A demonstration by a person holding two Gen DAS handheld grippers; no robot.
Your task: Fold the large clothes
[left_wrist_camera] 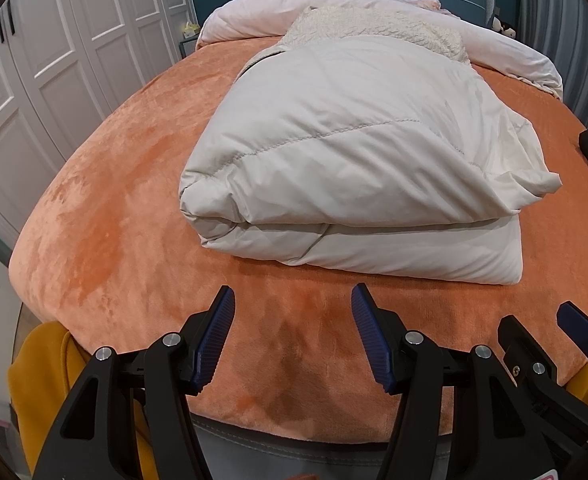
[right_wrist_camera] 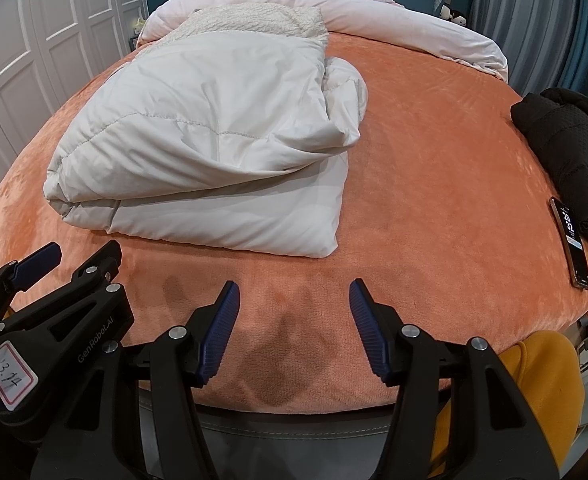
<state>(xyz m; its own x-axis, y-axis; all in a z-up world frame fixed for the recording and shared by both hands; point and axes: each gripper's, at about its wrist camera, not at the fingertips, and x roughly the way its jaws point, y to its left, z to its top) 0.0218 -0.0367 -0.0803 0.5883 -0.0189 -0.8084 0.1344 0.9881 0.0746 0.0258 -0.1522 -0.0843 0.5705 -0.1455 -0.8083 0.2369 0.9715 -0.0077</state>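
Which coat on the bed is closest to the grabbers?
The white coat, folded just ahead of both grabbers. The black coat sits far off at the bed's right edge, beside a phone.

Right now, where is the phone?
In the right wrist view the phone lies at the right edge of the orange bed cover, beside the black jacket.

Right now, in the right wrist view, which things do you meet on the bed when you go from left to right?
left tool → folded white coat → bare orange blanket → phone → black jacket, which the phone lies beside at the bed's right edge.
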